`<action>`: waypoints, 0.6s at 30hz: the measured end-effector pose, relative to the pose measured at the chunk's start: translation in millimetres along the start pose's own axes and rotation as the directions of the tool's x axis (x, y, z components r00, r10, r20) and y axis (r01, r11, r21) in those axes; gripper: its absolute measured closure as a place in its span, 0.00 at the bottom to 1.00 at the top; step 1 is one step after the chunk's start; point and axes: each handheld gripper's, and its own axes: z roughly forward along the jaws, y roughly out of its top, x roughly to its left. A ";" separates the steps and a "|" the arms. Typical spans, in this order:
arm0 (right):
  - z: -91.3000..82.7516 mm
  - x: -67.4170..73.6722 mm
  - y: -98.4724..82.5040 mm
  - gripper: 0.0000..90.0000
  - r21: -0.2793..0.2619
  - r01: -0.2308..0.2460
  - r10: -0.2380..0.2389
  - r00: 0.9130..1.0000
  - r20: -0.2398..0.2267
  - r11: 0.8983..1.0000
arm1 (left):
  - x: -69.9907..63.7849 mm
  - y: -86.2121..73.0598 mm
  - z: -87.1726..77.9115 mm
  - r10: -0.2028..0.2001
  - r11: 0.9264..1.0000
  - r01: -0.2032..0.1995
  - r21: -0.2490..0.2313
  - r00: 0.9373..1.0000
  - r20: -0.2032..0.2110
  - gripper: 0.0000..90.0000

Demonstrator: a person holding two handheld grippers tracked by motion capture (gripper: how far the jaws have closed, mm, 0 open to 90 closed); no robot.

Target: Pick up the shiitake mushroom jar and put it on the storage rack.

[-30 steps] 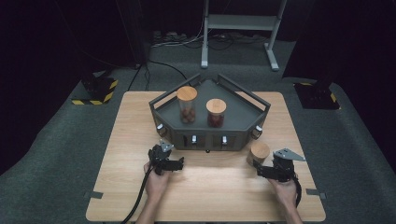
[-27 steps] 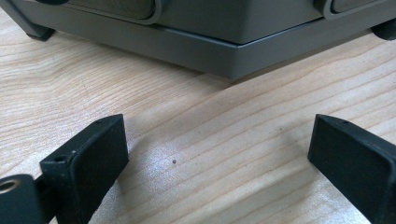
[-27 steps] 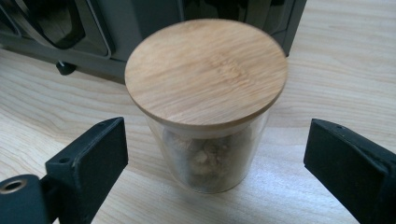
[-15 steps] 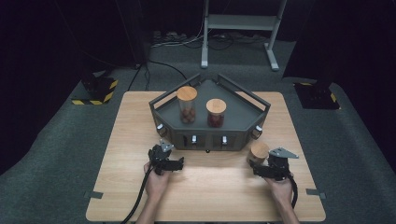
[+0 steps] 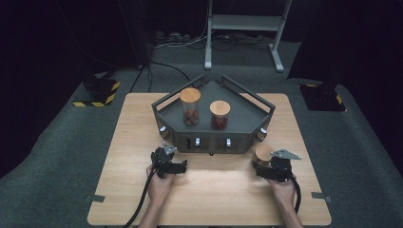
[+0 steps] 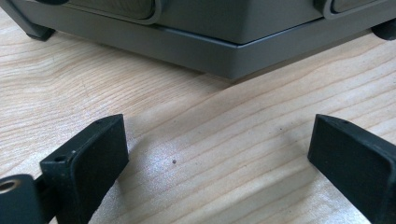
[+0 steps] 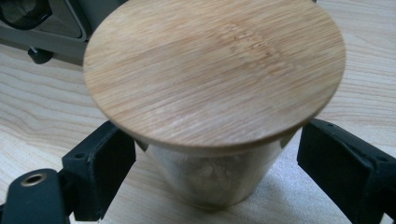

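A small glass jar with a round bamboo lid [image 7: 215, 70] stands on the wooden table at the right front, and the high view places the jar [image 5: 262, 152] just before the grey tray. My right gripper [image 7: 215, 168] reaches around its glass body from the near side. Its jaws have just been closing with the jar between them, and a thin gap still shows at each pad. My left gripper [image 6: 217, 154] rests open over bare table, nothing between its fingers. In the high view the left gripper [image 5: 165, 151] sits before the tray's left front.
A grey angular tray [image 5: 247, 121] stands mid-table and carries a tall lidded jar [image 5: 190, 105] and a shorter one [image 5: 220, 114]. Its base [image 6: 224, 42] lies close ahead of the left jaws. Around the table are dark floor, cables and a metal stand [image 5: 244, 21].
My right gripper has edged left and forward, closer around the jar. The left hand and gripper have stayed put.
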 end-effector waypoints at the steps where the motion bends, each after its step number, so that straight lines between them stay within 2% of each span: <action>1: 0.6 -0.1 0.0 0.13 -0.001 -0.002 0.002 1.000 -0.001 1.000 | 0.0 0.0 0.0 0.000 1.000 0.000 0.000 1.000 0.000 0.05; 18: 7.8 -0.9 -0.1 0.18 -0.029 -0.022 0.022 1.000 -0.009 0.999 | 0.0 0.0 0.0 0.000 1.000 0.000 0.000 1.000 0.000 0.05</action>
